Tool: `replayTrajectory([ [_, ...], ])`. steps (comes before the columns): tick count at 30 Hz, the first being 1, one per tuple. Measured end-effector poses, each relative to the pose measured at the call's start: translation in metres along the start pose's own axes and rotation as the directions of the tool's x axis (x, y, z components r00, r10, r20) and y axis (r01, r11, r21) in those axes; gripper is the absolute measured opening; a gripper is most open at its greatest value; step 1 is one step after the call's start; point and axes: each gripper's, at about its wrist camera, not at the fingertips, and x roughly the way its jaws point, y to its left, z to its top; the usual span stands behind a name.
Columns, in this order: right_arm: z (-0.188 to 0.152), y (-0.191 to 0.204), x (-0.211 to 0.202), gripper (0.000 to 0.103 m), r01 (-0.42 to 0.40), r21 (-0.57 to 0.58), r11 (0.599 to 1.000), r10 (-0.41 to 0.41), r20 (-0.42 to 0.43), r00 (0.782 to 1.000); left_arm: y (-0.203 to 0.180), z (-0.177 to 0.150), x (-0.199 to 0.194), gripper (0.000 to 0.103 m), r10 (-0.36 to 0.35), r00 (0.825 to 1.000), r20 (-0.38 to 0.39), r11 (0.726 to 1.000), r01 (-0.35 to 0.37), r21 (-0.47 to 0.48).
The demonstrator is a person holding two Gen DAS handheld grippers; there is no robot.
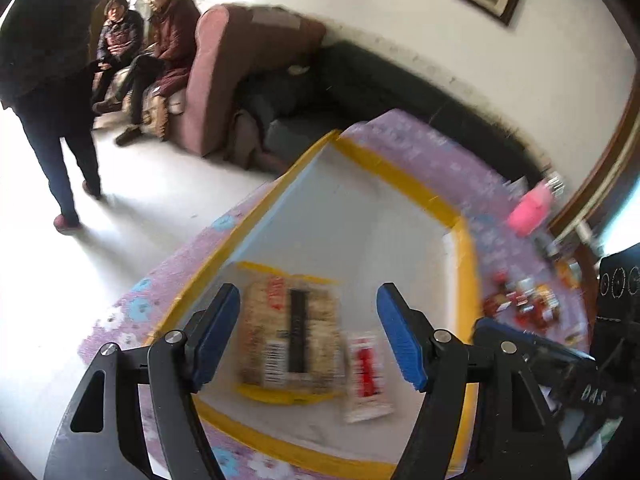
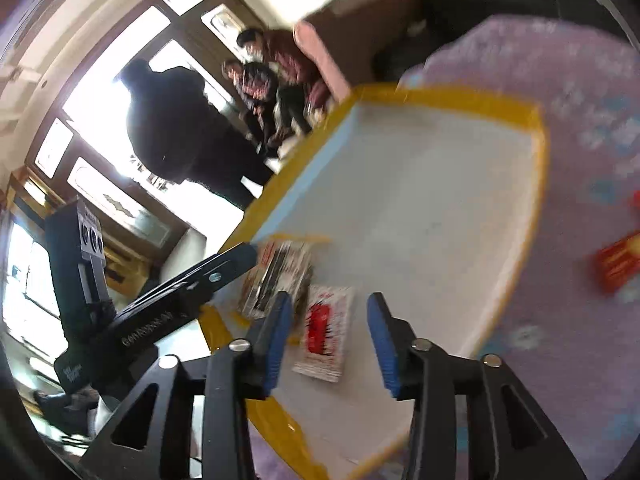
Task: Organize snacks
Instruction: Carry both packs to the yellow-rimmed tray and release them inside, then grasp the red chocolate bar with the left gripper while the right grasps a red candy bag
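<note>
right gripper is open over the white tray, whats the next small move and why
Probably swing the right gripper toward the red packets loose on the purple cloth. Both grippers are empty, and the tray already holds a big pack and a small one.

1. White tray [image 1: 360,208]: the far half of its floor is bare.
2. Its near end holds a brown snack pack [image 1: 290,338] beside a red-and-white packet [image 1: 366,376].
3. Yellow rim all round.

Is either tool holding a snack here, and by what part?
Nothing is held: left tool and right tool are both open above packets lying in the tray.
</note>
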Motion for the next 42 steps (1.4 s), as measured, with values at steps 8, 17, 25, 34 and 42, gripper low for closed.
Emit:
replayTrajectory([
  [8,-0.011,-0.039,-0.151,0.103,0.403,-0.005,0.915,-0.363,0.427,0.829,-0.046,0.000,-0.026,0.075,-0.203,0.977,0.061,0.977,0.197,0.085],
  [17,-0.034,-0.201,-0.203,0.087,0.364,0.410,0.836,-0.482,0.232,0.845,-0.090,-0.019,-0.023,0.076,-0.251,0.968,-0.011,0.954,0.249,0.168],
  [25,-0.046,-0.259,-0.170,0.081,0.327,0.504,0.800,-0.456,0.156,0.876,-0.114,-0.034,-0.016,0.075,-0.238,0.969,-0.072,0.945,0.248,0.214],
  [34,-0.023,-0.286,-0.130,0.063,0.376,0.521,0.766,-0.470,0.057,0.881,-0.132,-0.045,-0.014,0.075,-0.236,0.965,-0.113,0.933,0.258,0.251],
  [42,-0.052,-0.255,-0.131,0.059,0.165,0.497,0.852,-0.205,0.028,0.978,-0.137,-0.049,-0.001,0.075,-0.243,0.958,-0.150,0.930,0.274,0.246],
])
